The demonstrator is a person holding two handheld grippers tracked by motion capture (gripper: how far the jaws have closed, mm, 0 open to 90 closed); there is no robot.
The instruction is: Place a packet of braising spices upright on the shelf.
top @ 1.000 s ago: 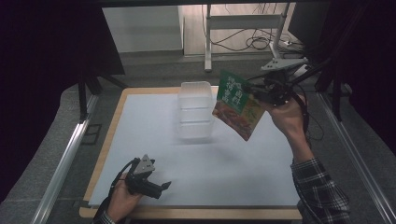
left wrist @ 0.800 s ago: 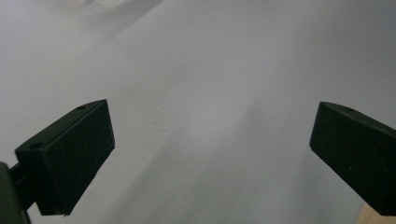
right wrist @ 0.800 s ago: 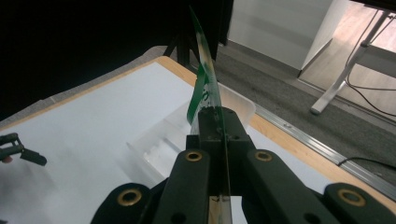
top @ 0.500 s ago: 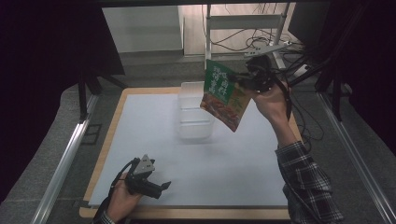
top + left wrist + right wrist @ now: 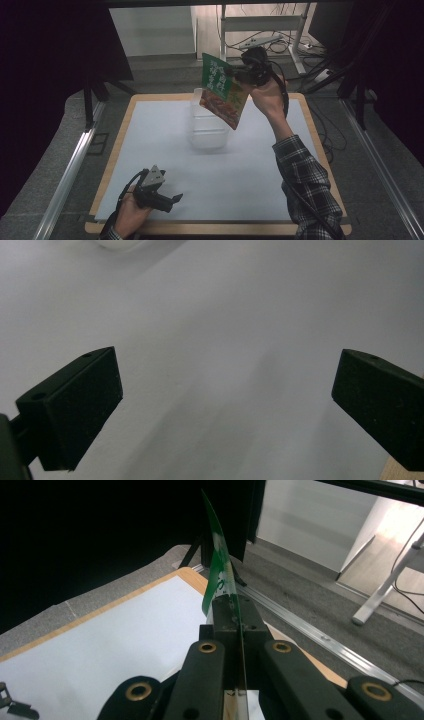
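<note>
- Leftward moved the right tongs (image 5: 239,76), clamped on a flat green food pouch (image 5: 221,91) above the clear plastic box (image 5: 207,125).
- Pouch long axis slants down-right; the right gripper view shows it edge-on.
- Left tongs (image 5: 176,198) rest open on the counter (image 5: 150,140).

packet (image 5: 221,91): green, red-orange | container (image 5: 207,122): clear | mat (image 5: 165,135): white | sleeve (image 5: 305,185): plaid

My right gripper (image 5: 243,75) pinches a glossy printed foil packet (image 5: 221,91), thin and slick where its edge (image 5: 226,587) runs between my matt black plastic jaws with brass-coloured rivets. Below the packet stands a frosted, translucent plastic container (image 5: 207,125) on a smooth matt white sheet (image 5: 240,170), framed by pale wood (image 5: 320,165). My left gripper (image 5: 227,405) has finely grained matt black pads.
</note>
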